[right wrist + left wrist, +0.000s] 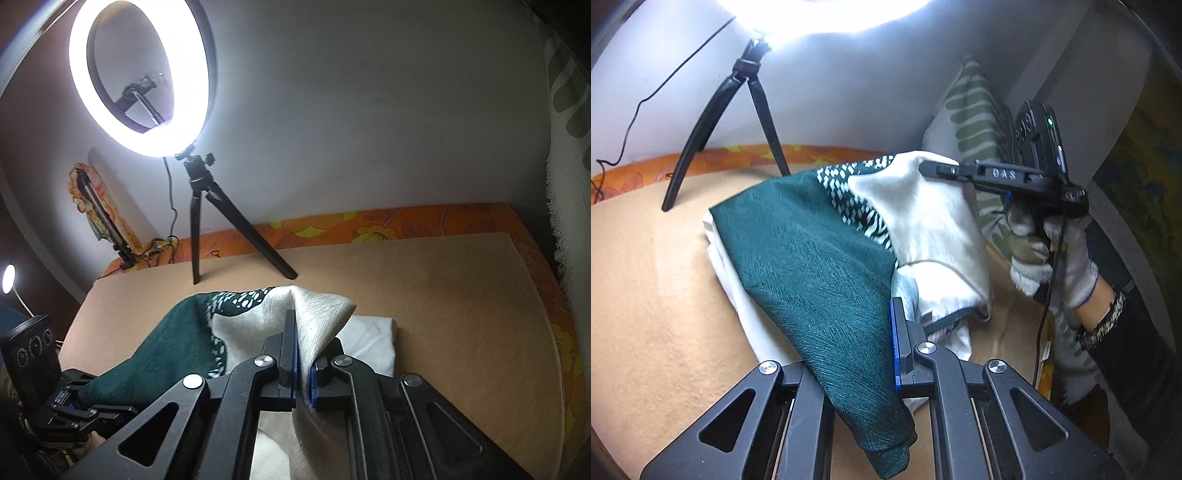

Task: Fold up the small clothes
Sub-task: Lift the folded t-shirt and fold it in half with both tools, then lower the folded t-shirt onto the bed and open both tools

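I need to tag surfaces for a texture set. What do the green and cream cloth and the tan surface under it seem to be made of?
The cloth looks like woven fabric with a slight sheen: fine hatched lines catch the light and it drapes in soft folds. The tan surface looks like matte board, flat with a clean edge, though it could be a stiff mat.

The cloth (812, 251) lies on the board (461, 295), lifted at two corners: the left gripper (886, 354) pinches its near edge, the right gripper (303, 369) its far corner. Behind it stands the tripod (207, 221), under the ring light (142, 79); a pillow (975, 122) leans right.
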### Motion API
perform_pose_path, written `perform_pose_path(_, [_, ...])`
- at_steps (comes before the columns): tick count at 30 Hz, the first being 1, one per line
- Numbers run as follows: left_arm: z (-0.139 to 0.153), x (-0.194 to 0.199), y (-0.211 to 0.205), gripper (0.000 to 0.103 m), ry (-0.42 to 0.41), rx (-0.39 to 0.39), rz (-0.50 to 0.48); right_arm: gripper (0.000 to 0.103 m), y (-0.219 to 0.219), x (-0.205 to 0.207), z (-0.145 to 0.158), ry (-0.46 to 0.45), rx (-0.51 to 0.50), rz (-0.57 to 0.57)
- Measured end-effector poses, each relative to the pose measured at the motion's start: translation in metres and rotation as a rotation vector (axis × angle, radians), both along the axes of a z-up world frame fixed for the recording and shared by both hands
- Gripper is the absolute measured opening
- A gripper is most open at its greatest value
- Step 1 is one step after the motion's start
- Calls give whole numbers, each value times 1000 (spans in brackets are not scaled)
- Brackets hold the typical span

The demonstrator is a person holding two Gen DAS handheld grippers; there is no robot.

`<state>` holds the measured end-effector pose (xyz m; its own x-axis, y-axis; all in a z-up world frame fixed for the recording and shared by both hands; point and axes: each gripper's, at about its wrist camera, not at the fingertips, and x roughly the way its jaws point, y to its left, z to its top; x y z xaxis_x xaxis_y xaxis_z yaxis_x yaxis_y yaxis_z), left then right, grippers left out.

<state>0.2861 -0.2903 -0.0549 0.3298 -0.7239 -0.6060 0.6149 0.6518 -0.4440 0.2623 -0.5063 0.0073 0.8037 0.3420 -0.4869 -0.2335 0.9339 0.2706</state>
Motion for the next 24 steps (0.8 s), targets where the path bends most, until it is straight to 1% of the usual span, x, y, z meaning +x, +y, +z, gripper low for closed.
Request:
perform_pose_path(2, [1, -2, 0, 6, -8, 24, -1, 12, -2, 6, -2, 14, -25, -34])
perform_pose_path(3, [2, -1, -4, 8, -9, 32, -2, 18, -4, 9, -3, 25, -38, -60])
perform_pose_path(4, [2, -2, -5, 13, -5, 48, -2, 31, -8, 11, -3, 35, -39, -88])
perform_pose_path(5, [2, -1, -5, 14, -2, 57, -1, 34, -13, 11, -4, 38, -31, -113])
perform_pose_path(6, [2, -1, -5, 17, 6, 77, 3, 34, -18, 10, -4, 40, -19, -129])
perform_pose_path(7, [2, -2, -5, 25, 13, 100, 11, 34, -22, 9, -5, 43, -9, -140])
perform_pose_path(9, [1, -4, -4, 34, 15, 117, 22, 34, -28, 5, -6, 49, -7, -165])
perform_pose_path(11, [4, -11, 0, 36, 0, 126, 16, 35, -32, -1, -6, 53, -24, -194])
perform_pose_path(13, [6, -17, 3, 45, -4, 145, 15, 35, -33, -6, -5, 51, -52, -212])
perform_pose_path(14, [6, -20, 5, 47, -3, 149, 17, 35, -31, -10, -3, 42, -78, -226])
perform_pose_path(17, [9, -27, 14, 49, -10, 156, 31, 37, -23, -20, 5, 7, -120, -237])
perform_pose_path(21, [20, -36, 32, 49, -47, 145, 64, 36, 1, -28, 16, -43, -114, -150])
perform_pose_path(23, [25, -37, 36, 49, -81, 156, 86, 35, 21, -26, 18, -59, -135, -103])
perform_pose_path(24, [28, -38, 38, 49, -91, 150, 97, 35, 28, -24, 18, -61, -142, -90])
